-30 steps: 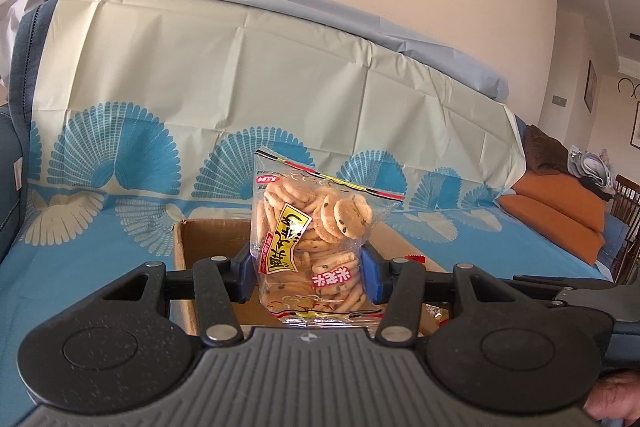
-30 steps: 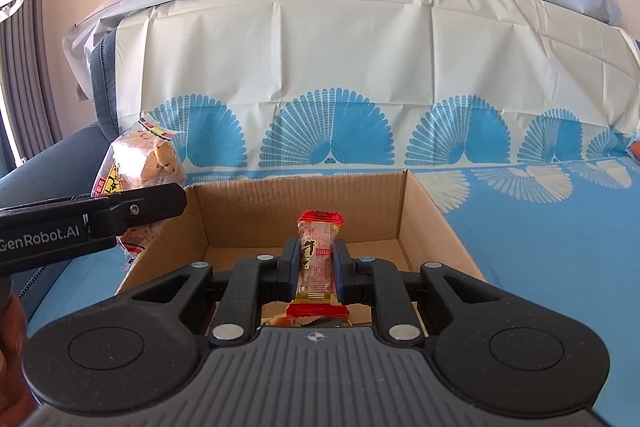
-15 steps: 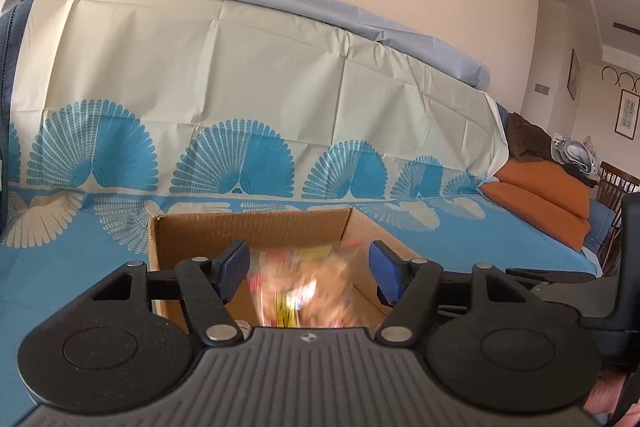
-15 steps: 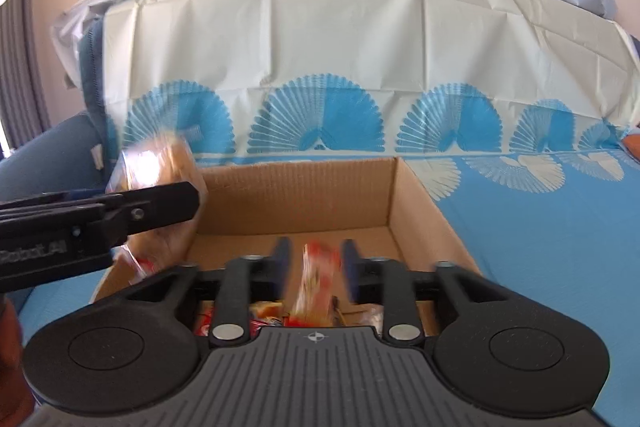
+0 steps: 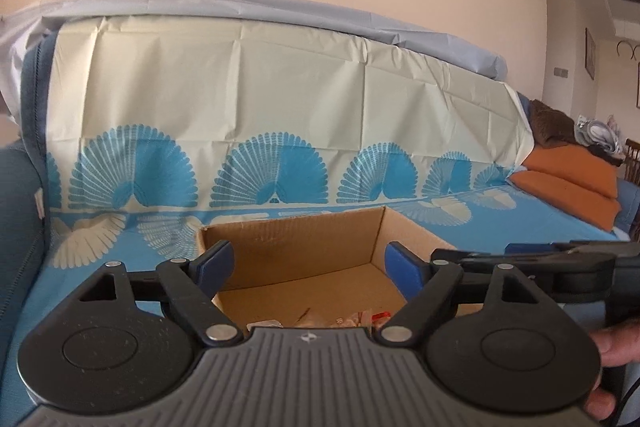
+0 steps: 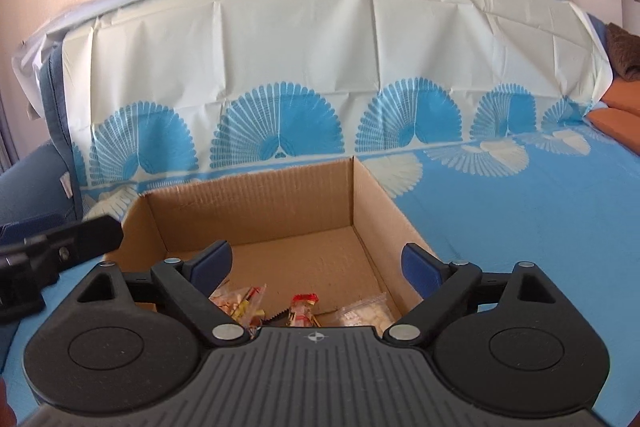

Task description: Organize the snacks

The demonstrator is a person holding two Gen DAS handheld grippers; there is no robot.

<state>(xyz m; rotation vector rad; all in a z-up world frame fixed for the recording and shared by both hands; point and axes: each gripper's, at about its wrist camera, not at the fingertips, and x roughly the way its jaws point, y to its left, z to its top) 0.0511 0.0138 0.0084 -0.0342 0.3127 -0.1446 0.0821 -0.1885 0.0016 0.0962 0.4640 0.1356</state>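
Note:
An open cardboard box [image 5: 304, 235] [image 6: 256, 203] sits on the blue patterned sofa cover. My left gripper [image 5: 310, 263] hangs over the box, its jaws opening wide with nothing between them. My right gripper [image 6: 320, 263] is over the same box, jaws also opening and empty. On the box floor lie several snack packets: a small red-topped packet [image 6: 303, 309], a biscuit bag [image 6: 240, 305] and a clear packet [image 6: 366, 313]. In the left wrist view only the tops of packets [image 5: 356, 319] show behind the gripper body.
The sofa back carries a cream cover with blue fans [image 6: 320, 75]. Orange cushions [image 5: 568, 187] lie at the far right. The other gripper's arm [image 6: 60, 243] [image 5: 560, 263] reaches in from the side in each view. A hand [image 5: 612, 347] holds the right gripper.
Both grippers let go: the biscuit bag dropped from the left one and the red-topped packet from the right one into the box. Both pairs of jaws have spread wide.

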